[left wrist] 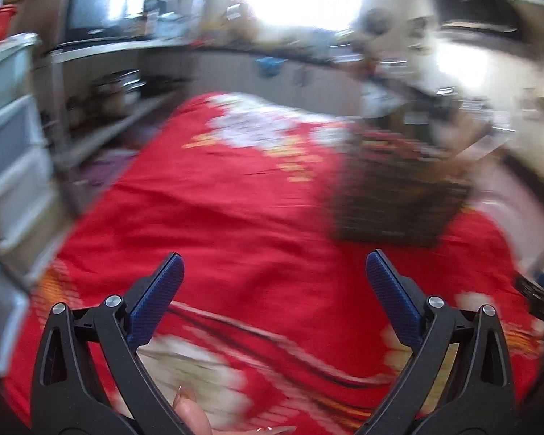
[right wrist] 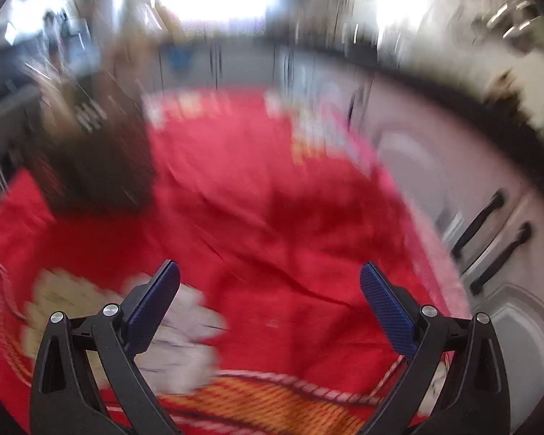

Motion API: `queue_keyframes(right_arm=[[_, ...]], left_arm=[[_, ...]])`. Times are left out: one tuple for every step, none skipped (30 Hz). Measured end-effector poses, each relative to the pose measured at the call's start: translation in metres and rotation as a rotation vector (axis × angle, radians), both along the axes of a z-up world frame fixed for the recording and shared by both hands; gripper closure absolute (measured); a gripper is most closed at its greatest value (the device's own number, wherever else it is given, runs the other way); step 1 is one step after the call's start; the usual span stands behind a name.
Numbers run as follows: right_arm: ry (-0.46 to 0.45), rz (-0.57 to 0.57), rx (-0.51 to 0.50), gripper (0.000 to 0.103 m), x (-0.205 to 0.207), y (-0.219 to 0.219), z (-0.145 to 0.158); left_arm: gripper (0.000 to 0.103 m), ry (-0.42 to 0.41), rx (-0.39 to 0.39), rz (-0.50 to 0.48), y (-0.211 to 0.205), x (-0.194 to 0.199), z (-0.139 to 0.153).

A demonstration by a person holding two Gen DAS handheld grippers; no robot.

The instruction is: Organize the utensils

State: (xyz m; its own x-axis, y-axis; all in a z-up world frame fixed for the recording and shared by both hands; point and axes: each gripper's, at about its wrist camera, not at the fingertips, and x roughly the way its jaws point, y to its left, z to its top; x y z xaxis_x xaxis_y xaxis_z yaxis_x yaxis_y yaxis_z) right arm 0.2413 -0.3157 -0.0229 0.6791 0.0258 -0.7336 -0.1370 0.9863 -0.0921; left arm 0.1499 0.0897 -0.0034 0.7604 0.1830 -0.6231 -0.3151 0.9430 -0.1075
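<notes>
Left gripper (left wrist: 273,264): jaws spread wide, holding nothing, above the red cloth (left wrist: 217,217) that covers the table.
Right gripper (right wrist: 270,272): likewise spread wide and empty, over the same cloth.
Basket (left wrist: 399,195): a dark, woven-looking box on the cloth; ahead and to the right of the left gripper, well apart from it. In the right wrist view it stands ahead and to the left (right wrist: 94,166), towards the table's far left corner.
Utensils: none can be made out; heavy blur hides whatever the basket holds.
Hard to see: both views are smeared, so the cloth's white and orange pattern and the room behind are vague.
Cut off: a fingertip (left wrist: 190,413) shows at the bottom edge between the left gripper's arms.
Left view only: pale drawers (left wrist: 11,137) beside the table's left edge, and a screen (left wrist: 94,7) beyond.
Right view only: white cabinets with black handles (right wrist: 478,221) along the table's right edge.
</notes>
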Motion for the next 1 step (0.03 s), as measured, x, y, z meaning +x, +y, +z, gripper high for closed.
queue_keyframes(right_arm=[[0.063, -0.008, -0.024, 0.006, 0.0155, -0.0032, -0.0118]], left_arm=[[0.010, 0.031, 0.024, 0.042, 0.0116, 0.0058, -0.0052]])
